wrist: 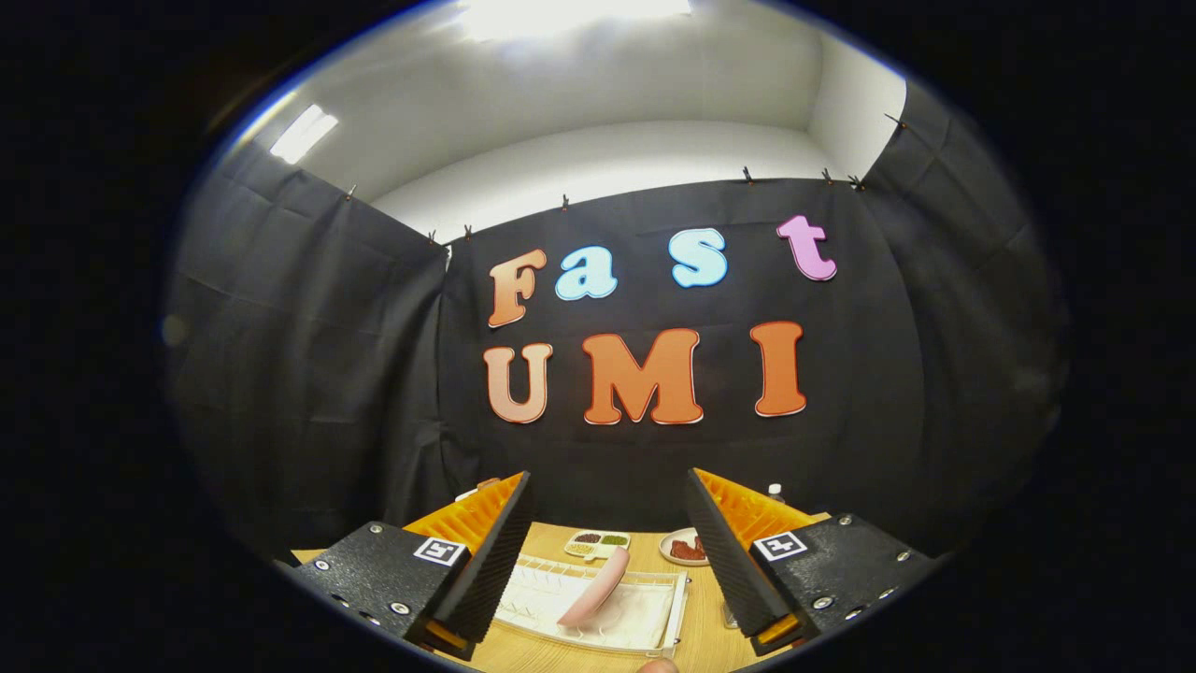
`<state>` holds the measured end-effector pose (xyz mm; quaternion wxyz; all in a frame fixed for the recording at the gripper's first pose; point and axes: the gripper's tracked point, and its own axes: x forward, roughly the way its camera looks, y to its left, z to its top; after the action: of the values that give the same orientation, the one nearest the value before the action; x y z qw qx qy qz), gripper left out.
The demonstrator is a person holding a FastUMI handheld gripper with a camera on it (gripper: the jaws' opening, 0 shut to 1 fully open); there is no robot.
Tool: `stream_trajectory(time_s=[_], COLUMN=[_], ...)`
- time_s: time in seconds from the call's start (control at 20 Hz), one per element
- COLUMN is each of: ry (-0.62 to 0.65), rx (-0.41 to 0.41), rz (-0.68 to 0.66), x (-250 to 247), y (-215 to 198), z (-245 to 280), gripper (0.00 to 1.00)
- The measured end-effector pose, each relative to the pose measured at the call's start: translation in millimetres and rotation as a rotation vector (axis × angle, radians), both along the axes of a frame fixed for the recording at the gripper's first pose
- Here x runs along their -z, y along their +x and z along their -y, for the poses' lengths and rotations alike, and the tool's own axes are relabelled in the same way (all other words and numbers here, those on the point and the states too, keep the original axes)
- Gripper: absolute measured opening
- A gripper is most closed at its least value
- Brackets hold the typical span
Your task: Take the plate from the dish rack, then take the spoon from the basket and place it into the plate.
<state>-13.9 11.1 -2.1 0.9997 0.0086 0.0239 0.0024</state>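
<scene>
One pink plate (595,588) stands in the white dish rack (645,624) (on edge) between the spread, empty tongs (607,561).

The table (551,654) at lower centre looks like pale, smooth wood grain; on it the dish rack (654,612) seems glossy white plastic, and the plate (595,587) standing in it has a smooth pink sheen. The gripper (607,551), fingers apart around empty air, shows ribbed matt pads (495,561) and grainy housings; behind, matt creased cloth (308,374).

Gripper-mounted fisheye, facing the booth wall.
Looks forward between parted fingers (607,551), high above the dish rack (598,608) on the table (561,654).
</scene>
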Motion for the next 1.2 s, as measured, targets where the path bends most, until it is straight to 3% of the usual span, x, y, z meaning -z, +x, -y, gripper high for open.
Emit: stream_trajectory(time_s=[1.2], ry=[0.023], rx=[0.008], rz=[-0.055], x=[19], y=[9], z=[21], gripper=[0.96])
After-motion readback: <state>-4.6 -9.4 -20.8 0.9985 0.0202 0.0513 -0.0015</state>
